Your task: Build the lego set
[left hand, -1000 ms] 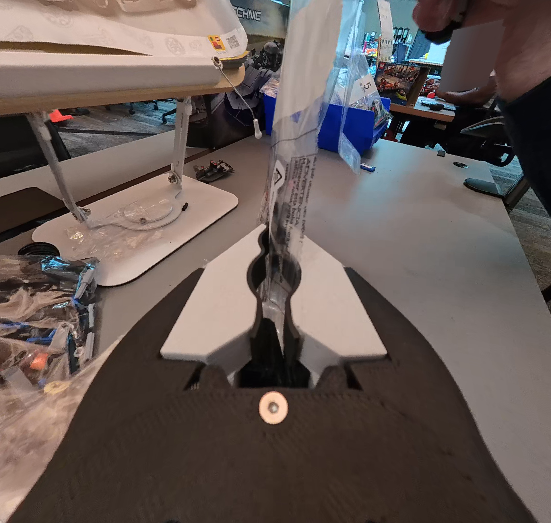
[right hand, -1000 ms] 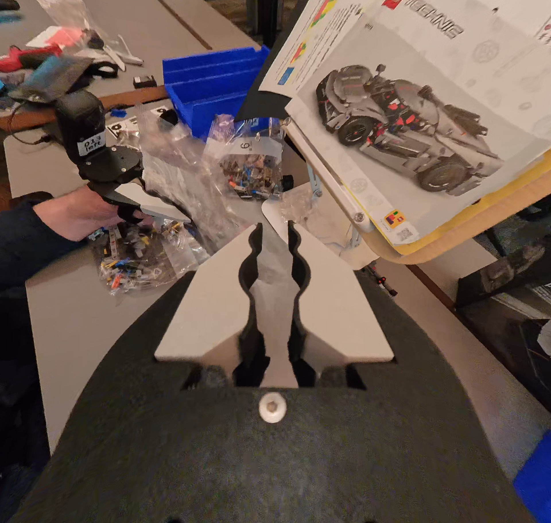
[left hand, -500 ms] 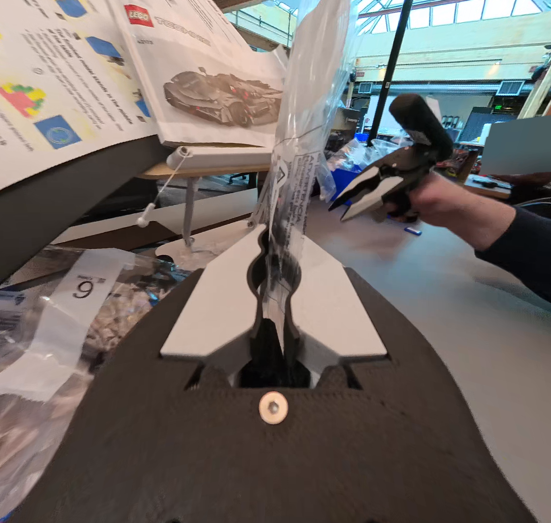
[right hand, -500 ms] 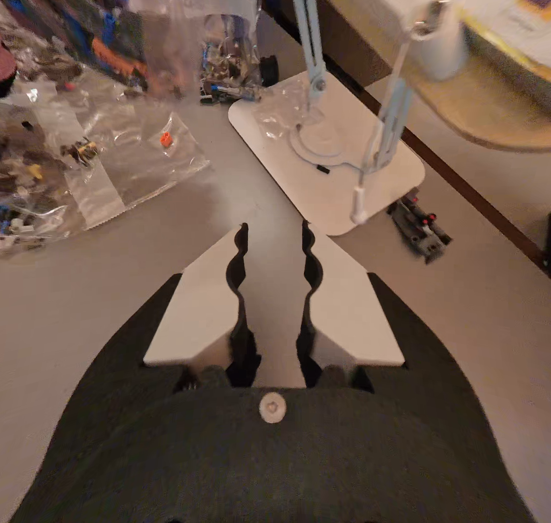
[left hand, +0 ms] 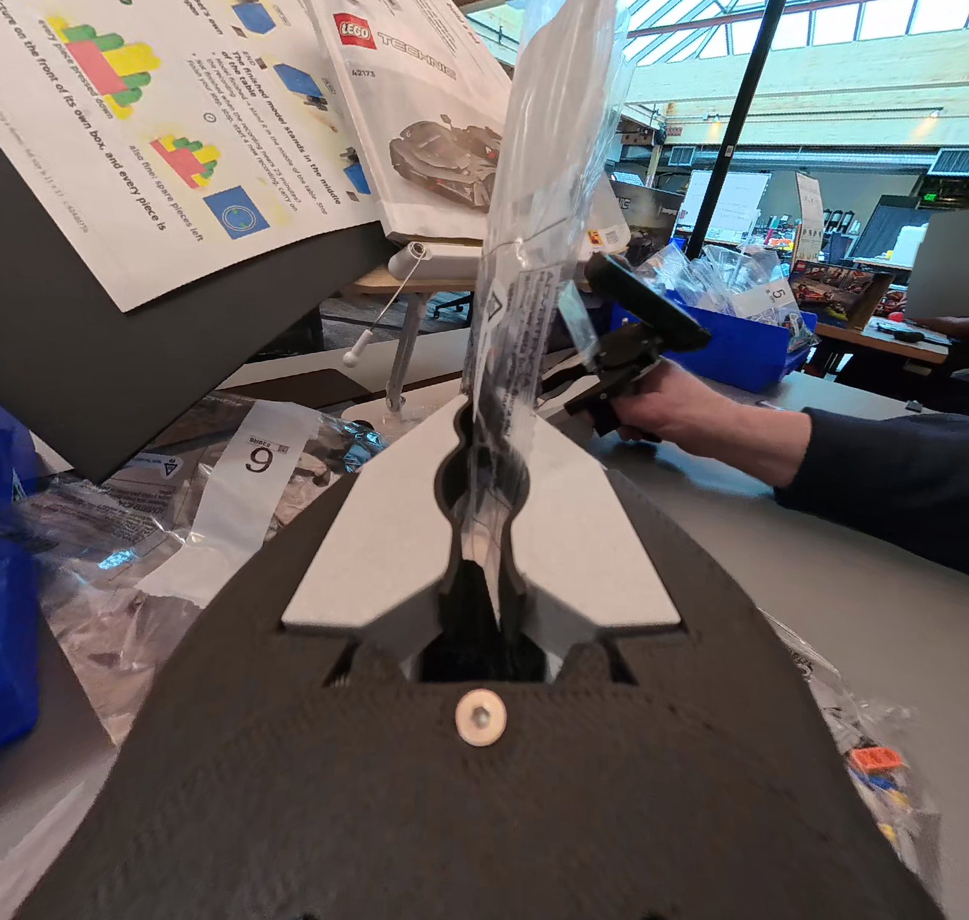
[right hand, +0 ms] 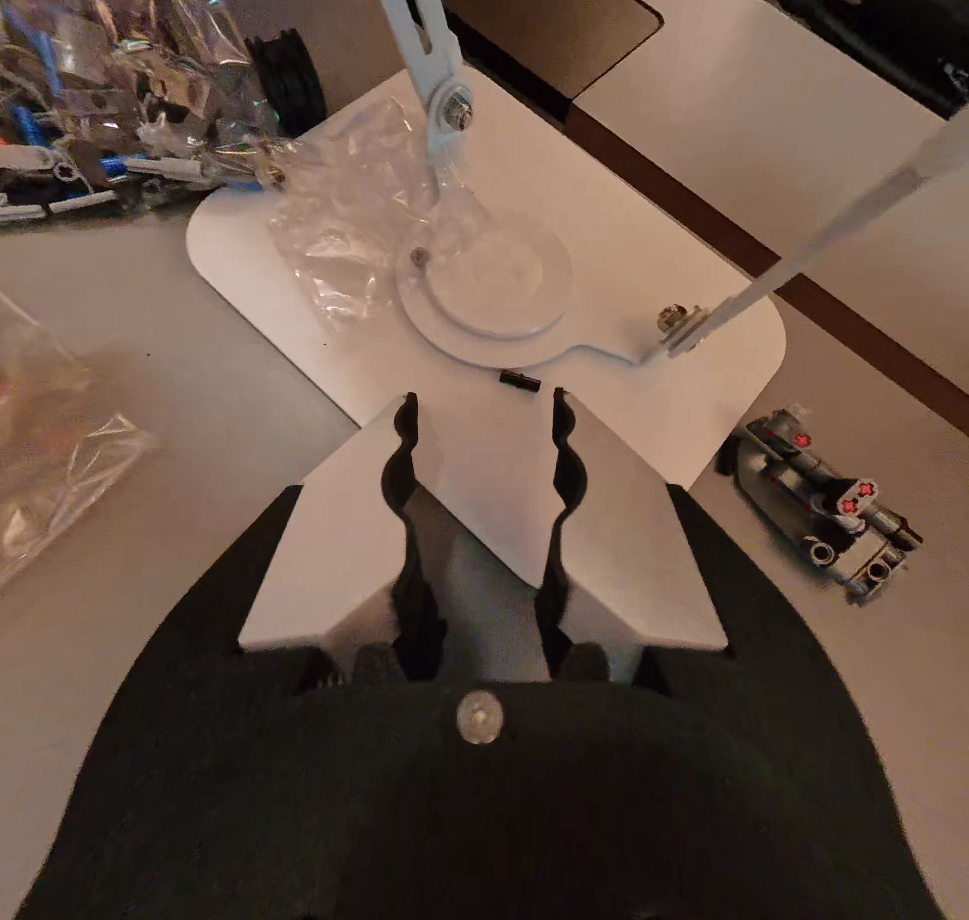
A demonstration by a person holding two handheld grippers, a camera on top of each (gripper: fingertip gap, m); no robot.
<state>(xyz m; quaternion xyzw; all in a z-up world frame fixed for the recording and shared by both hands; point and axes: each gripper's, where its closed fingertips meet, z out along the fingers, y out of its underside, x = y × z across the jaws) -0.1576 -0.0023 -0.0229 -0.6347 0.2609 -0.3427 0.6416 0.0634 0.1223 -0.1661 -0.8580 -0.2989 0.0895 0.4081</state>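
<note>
pinching a clear bag (left hand: 545,171) in our left gripper (left hand: 485,475), fingers clamped tight on its lower edge so it stands straight up in front of the booklet (left hand: 414,108). our right gripper (right hand: 485,412) is spread wide with nothing in it, hanging over the white stand base (right hand: 603,244), a tiny black pin (right hand: 519,379) just past the tips. a half-built grey chunk (right hand: 818,506) lies on the table (right hand: 157,370) to the right, bagged parts (right hand: 105,108) at far left.

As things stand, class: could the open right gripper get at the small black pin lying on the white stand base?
Probably yes. The right gripper is open and empty, and the small black pin lies bare on the white stand base just beyond its fingertips, roughly in line with the gap. Nothing lies between them.
</note>
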